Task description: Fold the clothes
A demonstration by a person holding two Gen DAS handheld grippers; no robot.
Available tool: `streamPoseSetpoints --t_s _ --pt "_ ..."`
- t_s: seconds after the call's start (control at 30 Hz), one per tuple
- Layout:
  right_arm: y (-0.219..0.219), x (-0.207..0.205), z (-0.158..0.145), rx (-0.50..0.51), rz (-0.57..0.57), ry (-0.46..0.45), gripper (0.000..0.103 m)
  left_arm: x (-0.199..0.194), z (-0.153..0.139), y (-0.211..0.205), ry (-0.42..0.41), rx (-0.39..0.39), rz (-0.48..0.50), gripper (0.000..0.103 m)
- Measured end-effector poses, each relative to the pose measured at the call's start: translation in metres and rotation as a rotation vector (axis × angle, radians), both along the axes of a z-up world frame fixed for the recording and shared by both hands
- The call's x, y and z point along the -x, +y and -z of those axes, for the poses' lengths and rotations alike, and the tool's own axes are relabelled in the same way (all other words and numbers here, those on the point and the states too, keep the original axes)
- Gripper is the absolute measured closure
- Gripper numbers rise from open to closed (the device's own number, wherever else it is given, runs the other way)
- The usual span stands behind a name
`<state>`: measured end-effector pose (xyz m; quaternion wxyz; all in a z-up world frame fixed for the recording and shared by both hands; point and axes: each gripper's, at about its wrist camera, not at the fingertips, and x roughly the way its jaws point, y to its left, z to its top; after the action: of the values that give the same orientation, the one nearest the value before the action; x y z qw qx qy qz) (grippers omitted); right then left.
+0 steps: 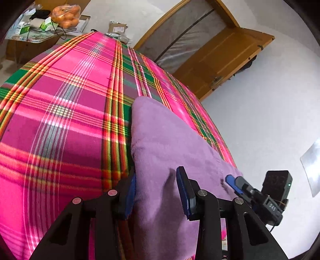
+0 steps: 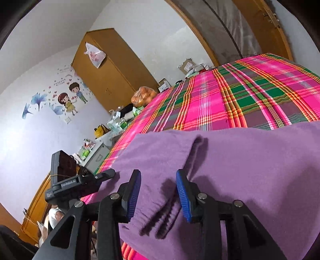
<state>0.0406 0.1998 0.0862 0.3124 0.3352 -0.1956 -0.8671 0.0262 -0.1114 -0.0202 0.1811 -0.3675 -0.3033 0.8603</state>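
A purple fleece garment (image 1: 160,140) is laid on the near part of a bed, over a pink, green and yellow plaid bedspread (image 1: 66,104), with its elastic hem hanging at the bed's near edge. In the left wrist view the left gripper (image 1: 156,192) is set astride a raised fold of the fleece; its fingers (image 1: 185,192) stand partly apart with the cloth bunched between them, but whether the pads press on it cannot be told. In the right wrist view the right gripper (image 2: 158,196) is poised over the gathered hem, its fingers (image 2: 183,197) partly apart and the fabric lying beneath them, apparently not clamped.

The step in hand is judged to be the taking up of the near edge at two points. For the next move, both edges would have to be pinched firmly and then carried together across the garment, so that the fold lands square.

Beyond the bed, a cluttered bedside counter (image 1: 30,38) is seen carrying boxes and a bag of oranges (image 1: 67,15). A wooden wardrobe (image 2: 112,70), a cartoon wall sticker (image 2: 68,98) and a wooden door (image 1: 222,58) are set against white walls.
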Motion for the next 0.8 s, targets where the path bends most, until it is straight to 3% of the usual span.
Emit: streamPoseSetpoints --t_s 0.2,0.47,0.67,0.8 --pt "0.000 0.009 0.001 0.038 -0.004 -0.001 0.066 0.007 0.000 -0.004 -0.028 -0.043 0.008 0.064" --pt "-0.015 0.009 -0.005 0.034 -0.047 0.021 0.065 -0.028 0.001 0.008 0.020 -0.005 -0.005 0.064" --pt "-0.024 0.010 0.000 0.029 -0.050 0.002 0.066 0.006 -0.002 0.015 -0.006 -0.019 0.053 0.064" --pt "-0.019 0.006 0.000 0.017 -0.023 0.006 0.066 0.016 -0.001 0.012 -0.031 -0.078 0.054 0.064"
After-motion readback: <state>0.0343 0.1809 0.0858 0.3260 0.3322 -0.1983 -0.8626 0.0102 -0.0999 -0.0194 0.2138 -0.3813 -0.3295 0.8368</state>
